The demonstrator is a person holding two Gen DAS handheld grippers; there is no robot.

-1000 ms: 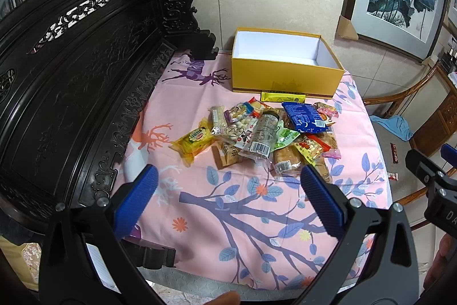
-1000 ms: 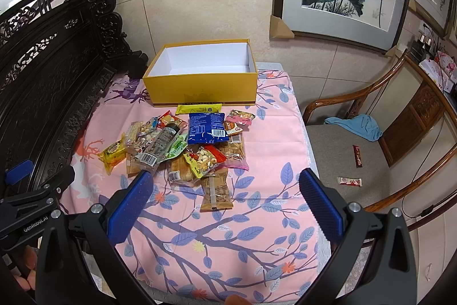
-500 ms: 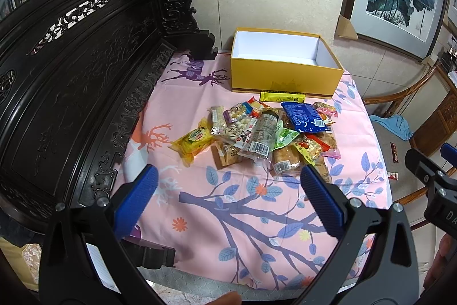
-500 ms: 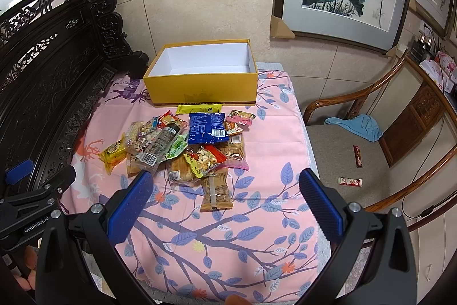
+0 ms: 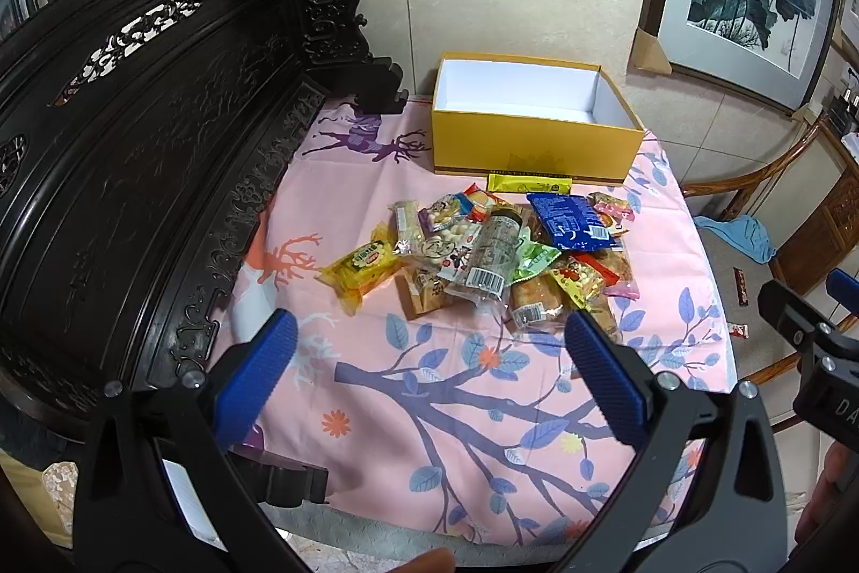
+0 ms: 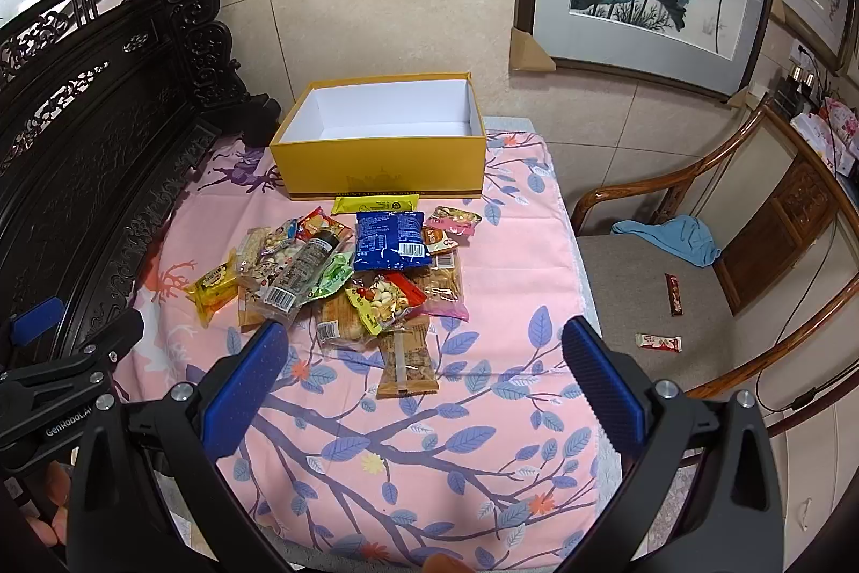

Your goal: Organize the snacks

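A pile of wrapped snacks [image 5: 494, 251] lies in the middle of the pink cloth; it also shows in the right wrist view [image 6: 349, 272]. It includes a blue bag [image 6: 391, 240], a yellow pack [image 5: 362, 264] and a brown bar [image 6: 405, 363]. An empty yellow box [image 5: 537, 132] with a white inside stands behind the pile, seen also in the right wrist view [image 6: 384, 149]. My left gripper [image 5: 427, 331] is open and empty, near the cloth's front. My right gripper [image 6: 419, 331] is open and empty, just in front of the pile.
A dark carved wooden bench back [image 5: 134, 132] runs along the left. A wooden chair [image 6: 698, 251] at the right holds a blue cloth [image 6: 671, 237] and two small snack bars [image 6: 657, 342]. The tiled wall is behind the box.
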